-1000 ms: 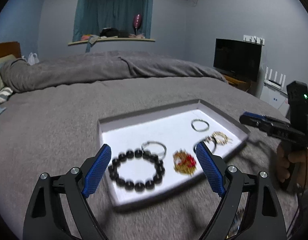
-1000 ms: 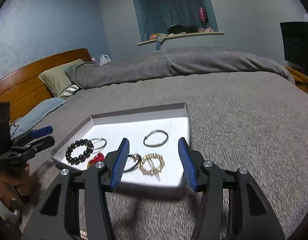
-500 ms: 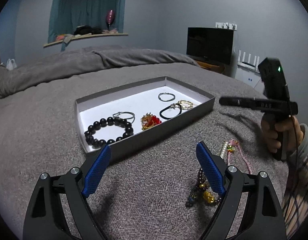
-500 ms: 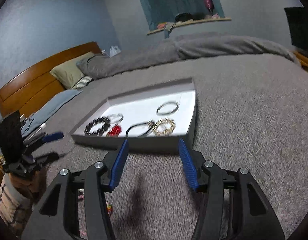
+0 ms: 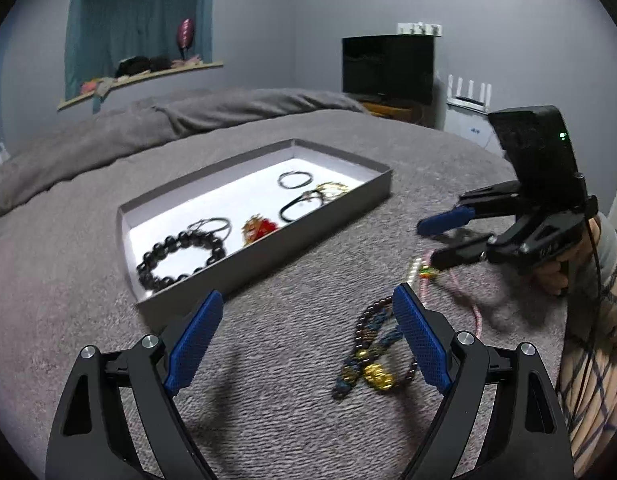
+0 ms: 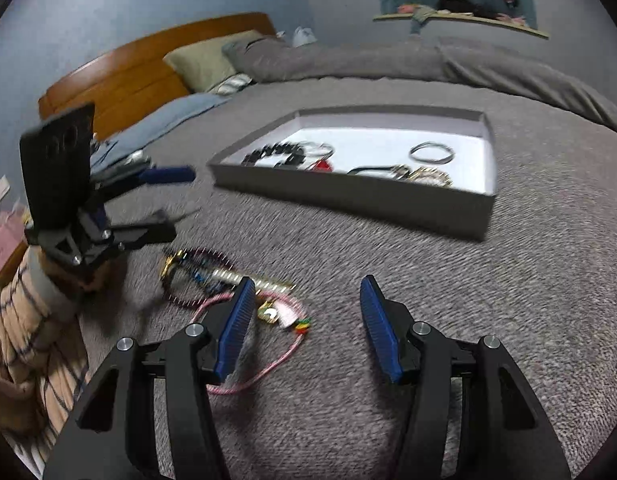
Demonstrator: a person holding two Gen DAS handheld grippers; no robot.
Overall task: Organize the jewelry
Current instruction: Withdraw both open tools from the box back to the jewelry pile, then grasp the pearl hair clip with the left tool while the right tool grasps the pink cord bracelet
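Observation:
A grey tray (image 5: 268, 254) (image 6: 348, 200) lies on the bed and holds a black bead bracelet (image 5: 180, 256), a red and gold piece (image 5: 259, 229), thin rings and hair ties. Loose jewelry lies on the blanket in front of it: a dark beaded piece with gold charms (image 5: 368, 356) (image 6: 196, 272) and a pink cord necklace (image 5: 464, 300) (image 6: 264, 320). My left gripper (image 5: 308, 316) (image 6: 170, 200) is open and empty above the blanket, the dark piece by its right finger. My right gripper (image 6: 308, 304) (image 5: 436, 240) is open and empty, its left finger over the pink cord.
The grey blanket (image 5: 68, 280) covers the whole bed. A wooden headboard (image 6: 120, 76) and pillows (image 6: 204, 64) are at the far end. A black TV (image 5: 388, 68) stands by the wall, and a window sill (image 5: 140, 80) holds small items.
Both grippers have pulled back from over the tray and lowered toward the loose jewelry on the blanket in front of it. Both stayed open and empty.

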